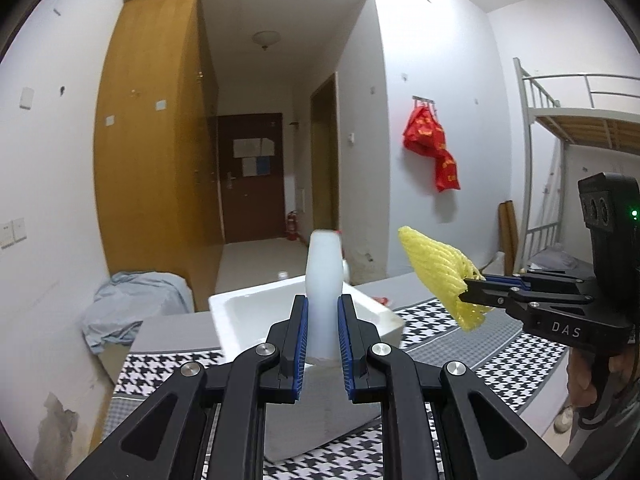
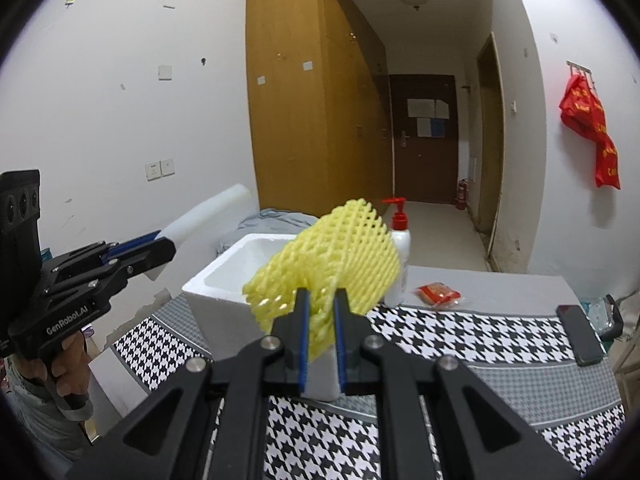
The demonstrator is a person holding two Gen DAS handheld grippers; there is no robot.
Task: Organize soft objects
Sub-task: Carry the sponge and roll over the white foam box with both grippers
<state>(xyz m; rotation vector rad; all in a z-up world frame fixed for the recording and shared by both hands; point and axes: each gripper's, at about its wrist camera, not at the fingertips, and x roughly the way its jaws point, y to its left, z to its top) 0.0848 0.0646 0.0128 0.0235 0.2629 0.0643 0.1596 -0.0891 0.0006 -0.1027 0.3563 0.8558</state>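
Observation:
My left gripper (image 1: 323, 304) is shut on a white foam tube (image 1: 324, 276) and holds it upright above a white foam box (image 1: 224, 312). It also shows in the right wrist view (image 2: 160, 246), with the tube (image 2: 208, 210) sticking out past its fingers. My right gripper (image 2: 321, 300) is shut on a yellow foam net sleeve (image 2: 332, 256), held in the air over the near side of the box (image 2: 208, 292). In the left wrist view this gripper (image 1: 468, 290) and the sleeve (image 1: 436, 272) hang to the right of the box.
The box stands on a table with a houndstooth cloth (image 2: 460, 336). A pump bottle with a red top (image 2: 400, 248), a red packet (image 2: 438, 294) and a dark phone (image 2: 580, 334) lie on it. A blue cloth pile (image 1: 124, 308) sits left of the table.

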